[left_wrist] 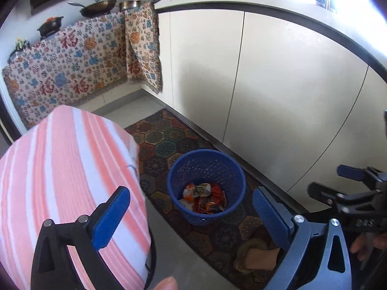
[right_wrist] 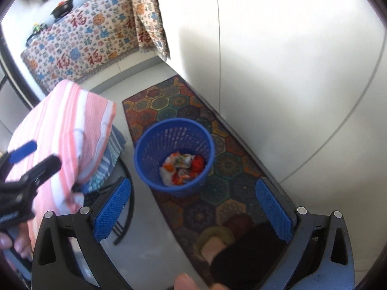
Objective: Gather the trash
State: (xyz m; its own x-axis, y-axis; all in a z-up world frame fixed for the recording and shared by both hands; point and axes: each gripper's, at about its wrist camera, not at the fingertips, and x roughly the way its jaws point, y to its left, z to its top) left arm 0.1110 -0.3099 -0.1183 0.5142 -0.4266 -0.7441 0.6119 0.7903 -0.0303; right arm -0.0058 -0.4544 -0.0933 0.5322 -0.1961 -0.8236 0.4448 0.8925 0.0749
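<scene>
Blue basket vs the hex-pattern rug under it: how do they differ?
The blue basket stands upright with perforated walls; the rug lies flat on the floor. The basket is one solid blue; the rug is multicoloured hexagons. The basket holds crumpled wrappers; the rug carries the basket itself and a slippered foot. Both sit beside the cream cabinets, and neither open gripper touches them.

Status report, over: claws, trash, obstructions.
Left claw and right claw open, empty. Crumpled wrappers in blue basket on rug. Nothing blocking.
</scene>
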